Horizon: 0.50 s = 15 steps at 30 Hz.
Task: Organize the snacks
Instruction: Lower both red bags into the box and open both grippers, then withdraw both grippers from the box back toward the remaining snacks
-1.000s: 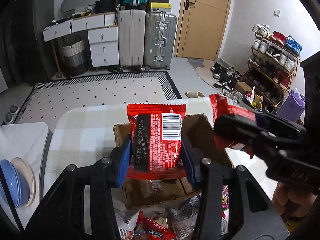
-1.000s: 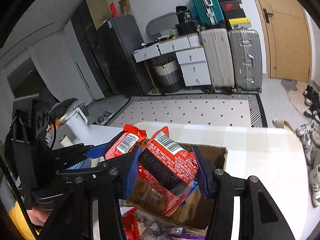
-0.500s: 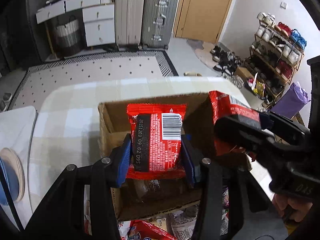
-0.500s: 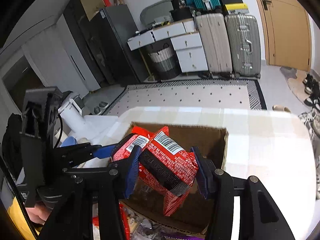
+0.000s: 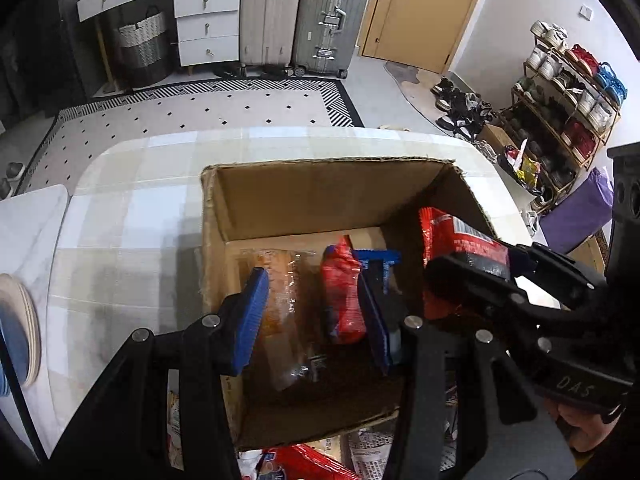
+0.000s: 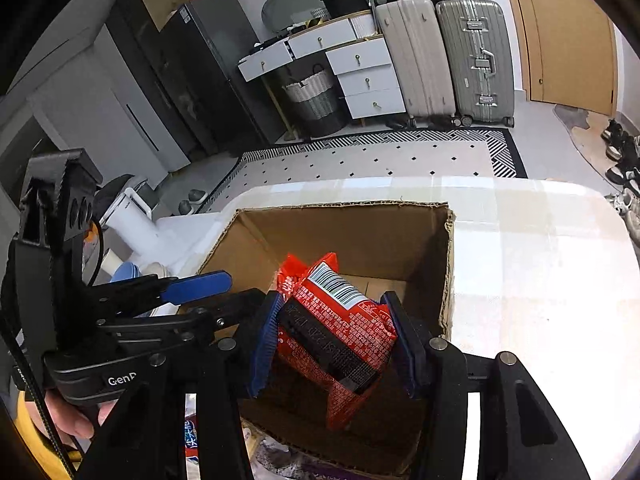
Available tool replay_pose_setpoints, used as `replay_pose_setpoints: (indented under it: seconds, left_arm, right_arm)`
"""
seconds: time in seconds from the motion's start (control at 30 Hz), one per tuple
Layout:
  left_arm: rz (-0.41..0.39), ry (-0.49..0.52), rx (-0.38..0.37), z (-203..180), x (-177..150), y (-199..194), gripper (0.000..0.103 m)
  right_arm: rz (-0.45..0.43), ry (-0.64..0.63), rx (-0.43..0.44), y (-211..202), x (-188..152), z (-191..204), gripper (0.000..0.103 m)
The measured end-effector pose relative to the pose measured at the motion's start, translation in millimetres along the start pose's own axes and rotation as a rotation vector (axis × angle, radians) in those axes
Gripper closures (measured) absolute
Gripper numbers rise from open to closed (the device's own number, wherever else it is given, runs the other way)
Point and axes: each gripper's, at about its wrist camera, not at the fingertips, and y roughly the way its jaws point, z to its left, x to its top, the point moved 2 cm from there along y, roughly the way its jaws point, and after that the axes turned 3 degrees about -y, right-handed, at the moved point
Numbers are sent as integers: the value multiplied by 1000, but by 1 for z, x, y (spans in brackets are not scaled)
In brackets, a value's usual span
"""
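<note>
Jaws of the right gripper (image 6: 334, 338) are clamped across the middle of a red snack packet (image 6: 344, 316), which hangs tilted, barcode end up, just inside the open cardboard box (image 6: 344, 232). Those of the left gripper (image 5: 314, 320) stand a packet's width apart, low in the box; a second red packet (image 5: 342, 296) lies against one pad only, so I cannot tell whether it is pinched or loose. A clear packet (image 5: 280, 300) rests on the box floor beyond. These packets look light and puffy, with slick, crinkly film and contents that would probably crush under a hard squeeze. A gentle hold across the flat faces, or on a sealed end, seems safest. More packets (image 5: 312, 464) lie on the surface (image 6: 540, 260) at the box's near side.
</note>
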Motion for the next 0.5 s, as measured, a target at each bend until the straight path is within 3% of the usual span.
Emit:
replay_pose_setpoints:
  seconds: [0.5]
  left_arm:
    - [-46, -9, -11, 4, -17, -46, 59]
  right_arm:
    - [3, -6, -44, -10, -1, -1, 48]
